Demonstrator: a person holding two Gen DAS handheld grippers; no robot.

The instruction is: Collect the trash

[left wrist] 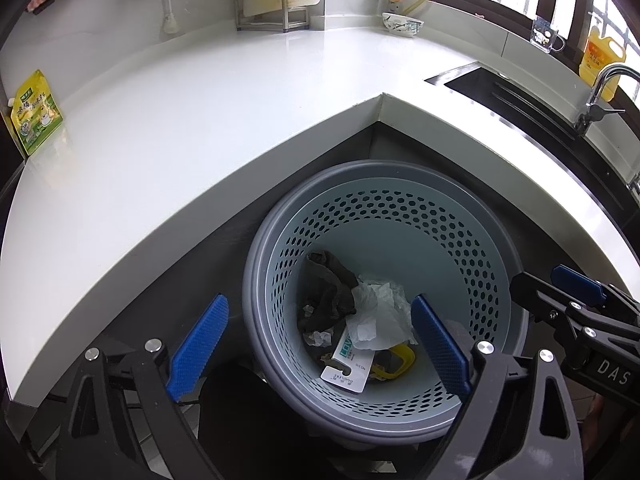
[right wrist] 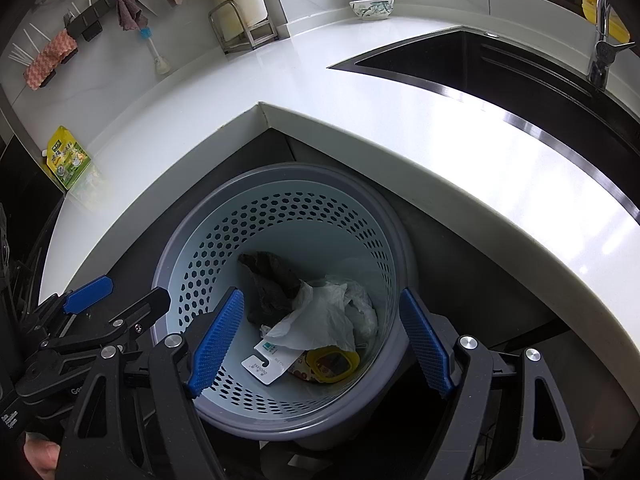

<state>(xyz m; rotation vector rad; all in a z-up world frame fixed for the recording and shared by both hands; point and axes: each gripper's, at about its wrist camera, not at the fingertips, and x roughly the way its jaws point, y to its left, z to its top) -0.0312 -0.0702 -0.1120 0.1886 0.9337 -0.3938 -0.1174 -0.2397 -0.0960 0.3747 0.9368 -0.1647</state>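
Note:
A round grey perforated trash basket (left wrist: 460, 216) (right wrist: 224, 224) stands on the floor in the inner corner of the white counter. Inside lie a dark crumpled cloth (left wrist: 328, 292) (right wrist: 268, 284), a white plastic bag (left wrist: 380, 316) (right wrist: 320, 316), a white card tag (left wrist: 348, 372) (right wrist: 268, 366) and a yellow-rimmed item (left wrist: 400, 360) (right wrist: 332, 362). My left gripper (left wrist: 318, 344) is open and empty above the basket's near rim. My right gripper (right wrist: 320, 340) is open and empty over the basket; it also shows in the left wrist view (left wrist: 560, 292).
The white L-shaped counter (left wrist: 200, 128) (right wrist: 400, 92) carries a yellow-green pouch (left wrist: 36, 114) (right wrist: 68, 158) at far left, a metal rack (left wrist: 264, 4) and a patterned bowl (left wrist: 402, 24) (right wrist: 372, 8) at the back. A dark sink (left wrist: 520, 100) (right wrist: 500, 64) with faucet lies right.

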